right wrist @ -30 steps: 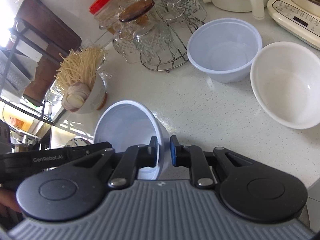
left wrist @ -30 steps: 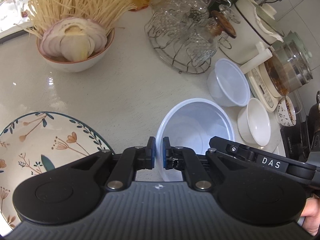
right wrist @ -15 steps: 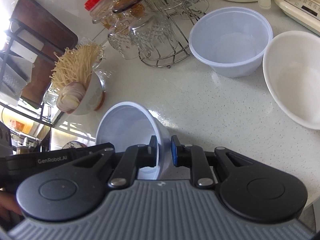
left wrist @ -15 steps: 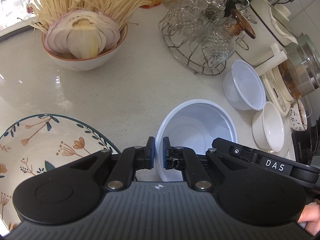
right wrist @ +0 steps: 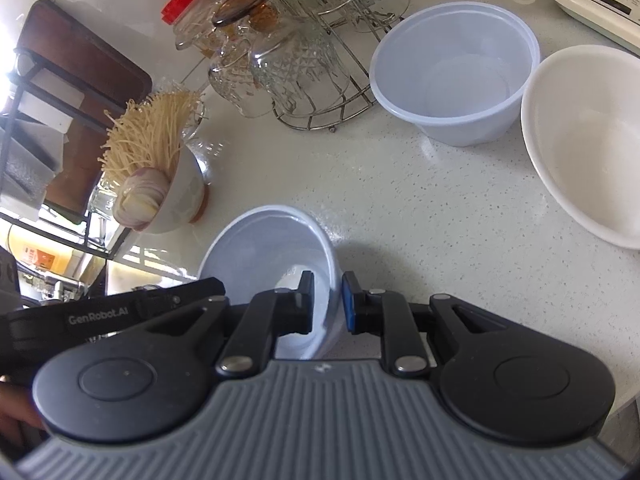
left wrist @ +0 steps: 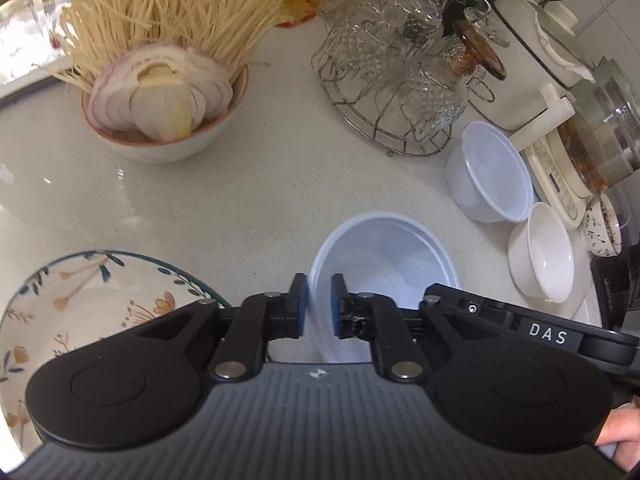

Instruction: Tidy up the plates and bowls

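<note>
While the left wrist cam looks down at the speckled counter (left wrist: 248,200), the left gripper (left wrist: 319,304) sits over the near-left rim of a translucent plastic bowl (left wrist: 384,256). Its jaws have just been opening, and the bowl wall stands between the blue pads with a visible gap on each side, so it's straddling the rim rather than pinching it. To the left of the bowl, close by, is a floral plate (left wrist: 80,300), partly hidden under the gripper body. Further back there's a bowl of noodles and sliced onion (left wrist: 160,96), a wire rack of upturned glasses (left wrist: 392,80), a second plastic bowl (left wrist: 490,176) and a white ceramic bowl (left wrist: 542,256) just beside it. The right gripper's arm, marked DAS, reaches in across the bowl's right side.

Over on the right wrist cam, the right gripper (right wrist: 327,302) is on the opposite rim of the same plastic bowl (right wrist: 268,248), which looks tipped away from the camera. Those jaws have also just been opening; the wall is between the pads, and the pads look slightly off it. Second plastic bowl (right wrist: 456,80) and white ceramic bowl (right wrist: 588,140) sit touching or nearly so, well off at the upper right, next to the glass rack (right wrist: 312,60). Noodle bowl (right wrist: 160,184) is at the left.
</note>
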A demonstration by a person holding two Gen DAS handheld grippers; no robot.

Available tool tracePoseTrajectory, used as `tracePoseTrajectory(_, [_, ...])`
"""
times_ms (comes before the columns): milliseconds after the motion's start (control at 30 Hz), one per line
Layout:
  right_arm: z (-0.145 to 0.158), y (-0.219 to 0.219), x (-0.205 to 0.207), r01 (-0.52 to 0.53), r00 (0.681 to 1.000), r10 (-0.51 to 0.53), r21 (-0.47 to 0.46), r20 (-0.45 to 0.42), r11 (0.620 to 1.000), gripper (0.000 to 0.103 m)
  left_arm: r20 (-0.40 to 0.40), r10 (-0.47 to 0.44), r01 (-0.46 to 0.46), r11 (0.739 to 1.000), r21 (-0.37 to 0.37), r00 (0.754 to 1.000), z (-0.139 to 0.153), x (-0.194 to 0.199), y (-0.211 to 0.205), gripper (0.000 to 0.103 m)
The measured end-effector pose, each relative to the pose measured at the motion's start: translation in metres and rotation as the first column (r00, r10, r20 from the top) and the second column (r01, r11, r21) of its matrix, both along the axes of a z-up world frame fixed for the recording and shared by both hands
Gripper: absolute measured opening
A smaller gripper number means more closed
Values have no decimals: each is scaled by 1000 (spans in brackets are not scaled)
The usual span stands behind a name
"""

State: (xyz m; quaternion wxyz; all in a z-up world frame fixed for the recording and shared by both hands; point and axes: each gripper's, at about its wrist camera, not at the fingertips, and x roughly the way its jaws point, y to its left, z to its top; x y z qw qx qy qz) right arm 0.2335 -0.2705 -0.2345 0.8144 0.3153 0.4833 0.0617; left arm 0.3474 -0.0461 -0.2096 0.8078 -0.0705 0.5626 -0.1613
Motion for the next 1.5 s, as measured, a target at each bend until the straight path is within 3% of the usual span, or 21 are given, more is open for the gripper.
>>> tracePoseTrajectory(100, [1,-1,-2,10,1000,-10,13,7,1000,54,19,2,-2,1000,1,1000,6,-2,3,32])
tracePoseTrajectory(133, [2,-1,-4,13,1000,-13,14,12,1000,59,25,3,-3,1000,3,1000,7,-3,4,32])
tracePoseTrajectory(300, [12,-3,-10,26,999,-26,-6,40,1000,59,91,-25,21,999,39,996,26,-10,5,33])
tracePoseTrajectory(567, [53,-7,-26,47,989,-37,-67,146,997,59,198,-64,62,998,16,978,75,-27,3,33])
tracePoseTrajectory(1033, [136,-6,-65,163,925,-78,-205,371,965,59,349,-112,132,991,-35,930,149,-57,1,33])
tracePoseTrajectory(1500, [173,14,-102,212,904,-99,-235,415,948,59,407,-147,196,977,-79,902,181,-84,17,37])
